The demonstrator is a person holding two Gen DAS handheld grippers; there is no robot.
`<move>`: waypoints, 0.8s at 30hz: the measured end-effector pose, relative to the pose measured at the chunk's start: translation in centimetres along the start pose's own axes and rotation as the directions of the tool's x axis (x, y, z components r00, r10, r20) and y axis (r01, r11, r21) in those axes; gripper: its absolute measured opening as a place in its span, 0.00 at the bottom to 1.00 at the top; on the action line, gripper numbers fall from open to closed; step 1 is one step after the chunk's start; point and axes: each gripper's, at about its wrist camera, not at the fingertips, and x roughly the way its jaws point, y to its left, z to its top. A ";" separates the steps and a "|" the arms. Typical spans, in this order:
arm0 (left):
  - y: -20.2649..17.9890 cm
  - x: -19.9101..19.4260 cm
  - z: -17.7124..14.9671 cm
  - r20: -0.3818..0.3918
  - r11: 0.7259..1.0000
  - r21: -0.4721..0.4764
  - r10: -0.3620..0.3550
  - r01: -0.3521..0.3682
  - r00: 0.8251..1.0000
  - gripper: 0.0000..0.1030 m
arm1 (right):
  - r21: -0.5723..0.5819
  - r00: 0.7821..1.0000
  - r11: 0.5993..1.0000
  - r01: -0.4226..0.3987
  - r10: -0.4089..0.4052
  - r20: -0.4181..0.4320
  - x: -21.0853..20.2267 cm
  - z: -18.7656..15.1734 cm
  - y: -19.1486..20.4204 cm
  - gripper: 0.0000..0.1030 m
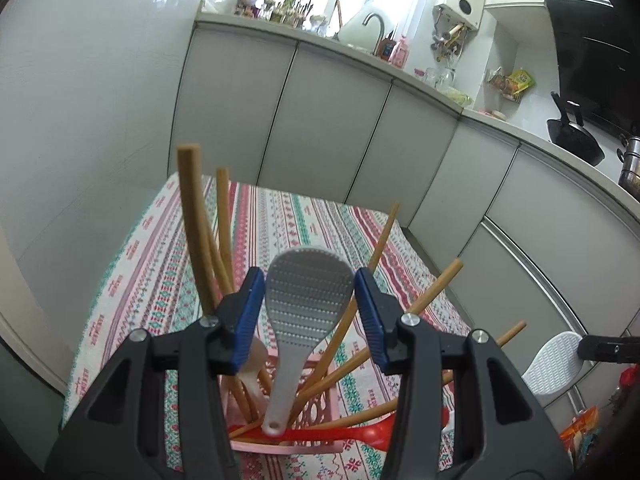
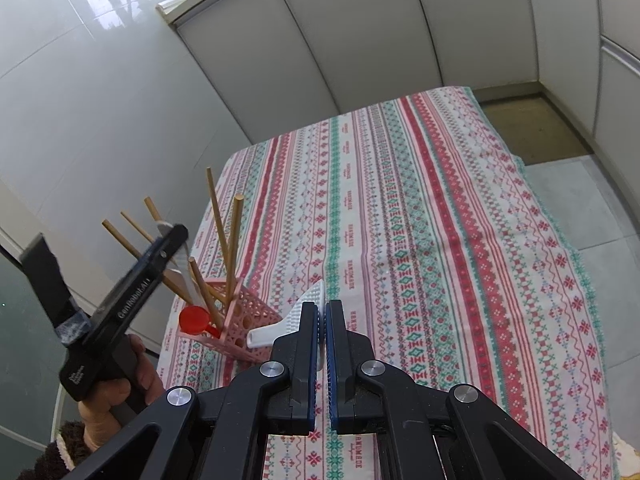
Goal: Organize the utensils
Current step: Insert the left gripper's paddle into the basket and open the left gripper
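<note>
My left gripper is shut on the head of a grey rice paddle. The paddle hangs handle-down, its end inside the pink lattice holder. Several wooden chopsticks lean out of that holder, and a red spoon lies across its rim. In the right wrist view, my right gripper is shut on a white rice paddle, just right of the pink holder. The left gripper hovers over the holder, held by a hand. The red spoon sticks out at the holder's left.
The table wears a striped patterned cloth, with the holder near its left front corner. Grey cabinet fronts run behind and to the right. The floor shows past the table's far right edge.
</note>
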 end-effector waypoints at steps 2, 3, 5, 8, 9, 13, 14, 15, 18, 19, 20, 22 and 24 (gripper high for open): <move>-0.1 -0.2 0.1 -0.024 1.000 0.000 -0.007 0.007 1.000 0.48 | -0.006 1.000 1.000 0.002 -0.002 0.007 -0.3 0.0 0.2 0.03; -0.3 -0.6 0.3 -0.030 1.000 0.008 -0.006 0.006 1.000 0.48 | -0.010 1.000 1.000 0.004 -0.004 0.013 -0.4 0.0 0.3 0.03; -0.7 -1.6 0.5 -0.041 1.000 0.025 -0.009 0.010 0.999 0.56 | -0.018 1.000 1.000 0.007 -0.007 0.023 -0.8 0.0 0.6 0.03; -0.7 -3.2 0.7 -0.096 0.999 0.047 -0.002 0.007 0.995 0.62 | -0.040 0.998 0.999 0.018 -0.016 0.053 -1.8 0.1 1.4 0.03; -0.6 -3.7 0.8 -0.125 0.998 0.054 0.017 -0.011 0.992 0.62 | -0.047 0.998 0.999 0.011 -0.008 0.064 -2.2 0.1 1.7 0.03; 0.5 -6.2 0.6 -0.225 0.994 0.076 0.094 -0.078 0.970 0.67 | -0.090 0.994 0.996 0.003 0.007 0.111 -4.1 0.4 3.4 0.03; 1.1 -6.9 0.5 -0.244 0.992 0.067 0.119 -0.106 0.962 0.71 | -0.103 0.992 0.995 0.004 0.009 0.126 -4.6 0.6 4.1 0.03; 1.6 -7.2 0.5 -0.265 0.989 0.060 0.146 -0.134 0.953 0.74 | -0.113 0.991 0.994 0.005 0.010 0.136 -4.9 0.7 4.6 0.03; 3.3 -7.9 -0.5 -0.356 0.974 0.062 0.225 -0.217 0.907 0.75 | -0.167 0.985 0.986 0.020 0.009 0.172 -5.6 1.1 7.1 0.03; 3.6 -7.9 -0.8 -0.374 0.971 0.065 0.237 -0.229 0.897 0.75 | -0.185 0.984 0.982 0.029 0.004 0.179 -5.6 1.2 7.9 0.03; 4.2 -7.9 -1.2 -0.402 0.968 0.069 0.249 -0.242 0.881 0.75 | -0.204 0.983 0.978 0.038 0.000 0.183 -5.4 1.2 8.8 0.03; 4.8 -7.8 -1.7 -0.431 0.966 0.066 0.252 -0.248 0.866 0.75 | -0.233 0.984 0.971 0.045 -0.003 0.179 -4.8 1.3 10.1 0.03; 5.5 -7.6 -2.0 -0.460 0.966 0.063 0.251 -0.251 0.852 0.75 | -0.270 0.987 0.961 0.056 -0.012 0.161 -3.3 1.2 11.6 0.03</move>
